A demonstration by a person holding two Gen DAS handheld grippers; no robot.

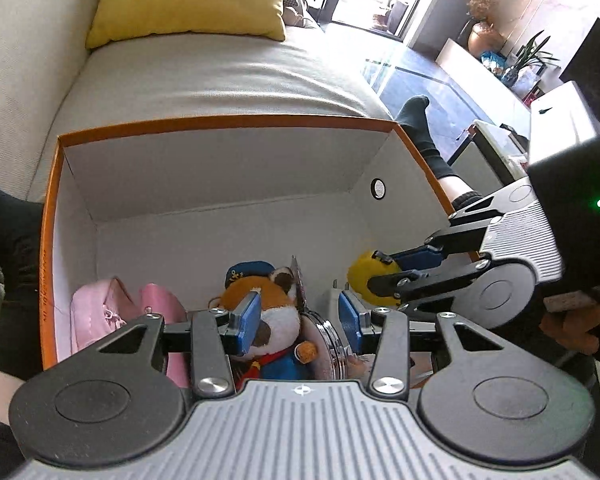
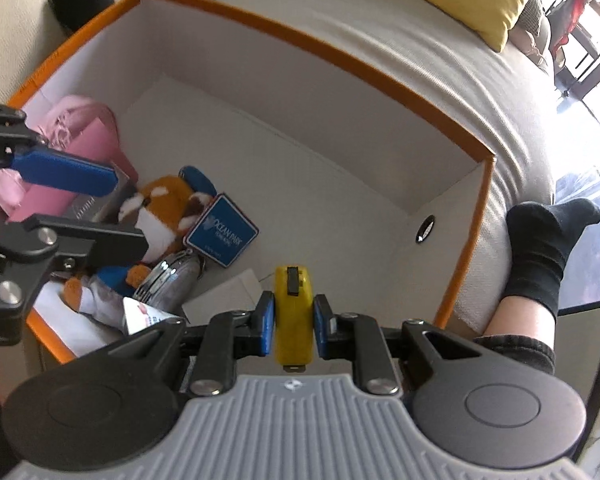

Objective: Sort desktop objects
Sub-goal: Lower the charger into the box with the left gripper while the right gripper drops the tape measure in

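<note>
Yellow tape measure (image 2: 293,312) clamped between the right gripper (image 2: 294,322) pads, poised over the orange-rimmed box (image 2: 340,54). Left gripper (image 1: 298,318) hangs released, nothing held. Inside already: plush fox (image 2: 162,216), pink pouch (image 2: 80,132), 1 blue tag (image 2: 222,232). Drop pending; the desktop itself is out of view.

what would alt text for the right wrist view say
The right claw grips a yellow tape measure over an open orange-rimmed box on a sofa. Inside lie a plush toy and pink bag; the left claw reaches in.
</note>
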